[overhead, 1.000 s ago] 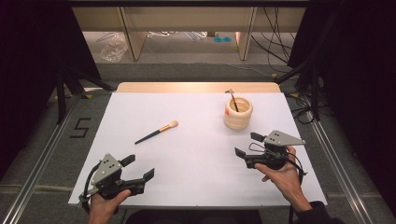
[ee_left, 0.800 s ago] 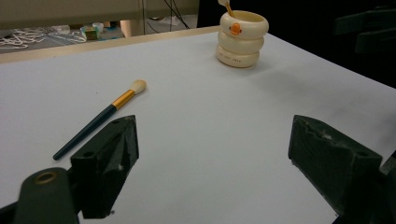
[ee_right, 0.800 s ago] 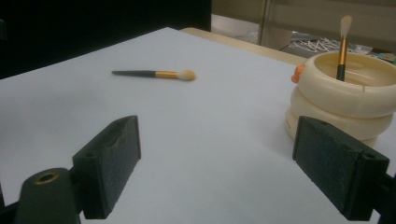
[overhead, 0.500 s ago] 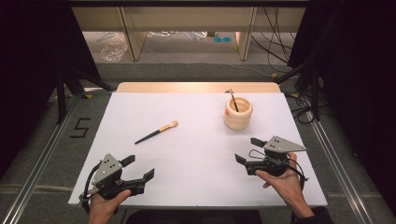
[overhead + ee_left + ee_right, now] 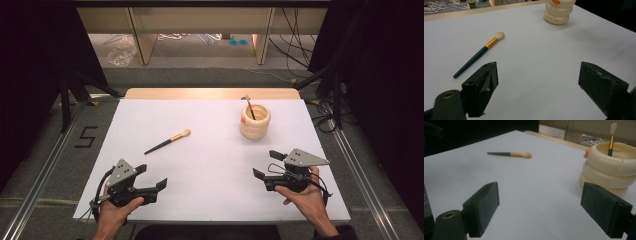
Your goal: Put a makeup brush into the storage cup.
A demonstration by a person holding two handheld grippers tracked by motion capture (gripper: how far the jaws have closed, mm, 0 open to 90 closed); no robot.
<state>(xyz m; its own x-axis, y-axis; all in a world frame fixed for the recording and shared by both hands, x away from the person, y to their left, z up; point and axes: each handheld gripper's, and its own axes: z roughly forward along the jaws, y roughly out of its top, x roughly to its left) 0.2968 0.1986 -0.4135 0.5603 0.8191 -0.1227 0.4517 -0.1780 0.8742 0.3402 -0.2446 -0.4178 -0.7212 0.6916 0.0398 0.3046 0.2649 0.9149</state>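
Awaiting you: loose brush (image 5: 168, 142) on table, one brush (image 5: 249, 107) already in holder (image 5: 255, 121); left gripper (image 5: 152, 184) and right gripper (image 5: 265, 167) both gaping, empty.

- 2 makeup brushes: one lying loose (image 5: 167, 142) left of the cream holder (image 5: 255, 121), one standing (image 5: 249, 106) inside it
- 1 cream holder
- 2 grippers: left gripper (image 5: 152, 181), right gripper (image 5: 267, 165), both near of the holder

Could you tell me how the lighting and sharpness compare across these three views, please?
High view: evenly lit white table, dark surroundings, everything fairly sharp. Left gripper view: the brush is sharp, the near jaws soft, with a dim cast toward the right. Right gripper view: dimmer and greyer, the cream holder slightly soft.
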